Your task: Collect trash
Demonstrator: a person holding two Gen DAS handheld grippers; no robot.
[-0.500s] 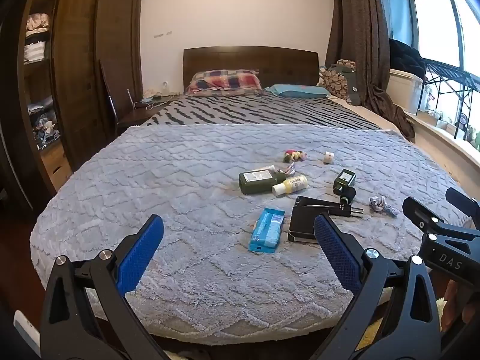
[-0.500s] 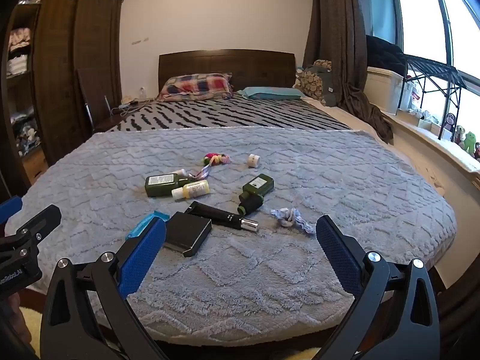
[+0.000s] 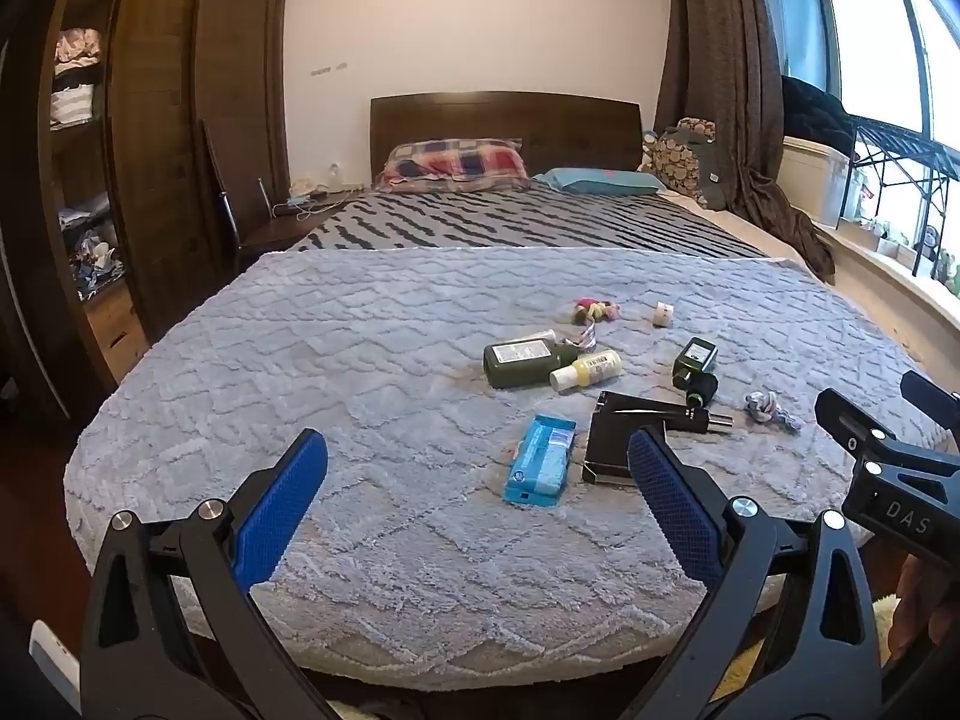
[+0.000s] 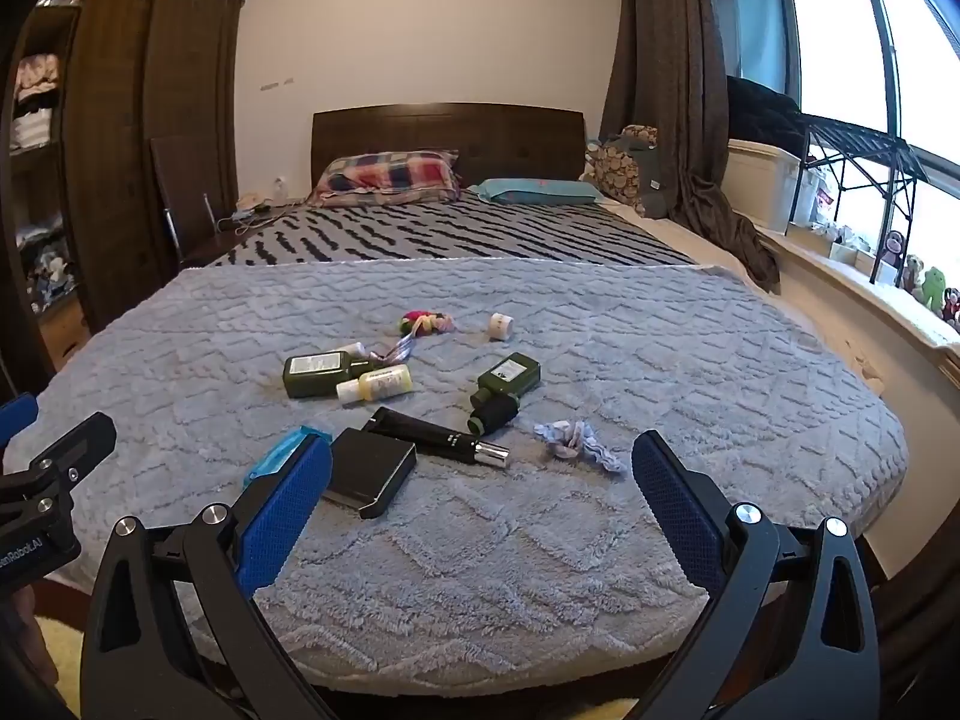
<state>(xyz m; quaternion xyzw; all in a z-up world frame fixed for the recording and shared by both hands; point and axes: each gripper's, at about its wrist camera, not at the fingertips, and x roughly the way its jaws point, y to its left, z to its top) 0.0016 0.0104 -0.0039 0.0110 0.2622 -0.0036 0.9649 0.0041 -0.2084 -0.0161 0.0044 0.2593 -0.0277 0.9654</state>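
Small items lie on a grey blanket (image 3: 360,372) on the bed. A blue packet (image 3: 540,460), a black box (image 3: 612,444), a black tube (image 3: 666,412), two dark green bottles (image 3: 528,360) (image 3: 696,360), a yellow bottle (image 3: 585,369), a crumpled wrapper (image 3: 771,411), a colourful scrap (image 3: 594,310) and a small white jar (image 3: 662,314). My left gripper (image 3: 477,504) is open and empty above the bed's near edge. My right gripper (image 4: 480,504) is open and empty, with the black box (image 4: 369,471) and crumpled wrapper (image 4: 576,444) just beyond it.
A dark wardrobe (image 3: 150,150) stands at the left. Pillows (image 3: 456,165) lie by the headboard. A curtain (image 3: 720,72), a window sill with a metal rack (image 3: 888,180) and a white bin (image 4: 762,180) are at the right.
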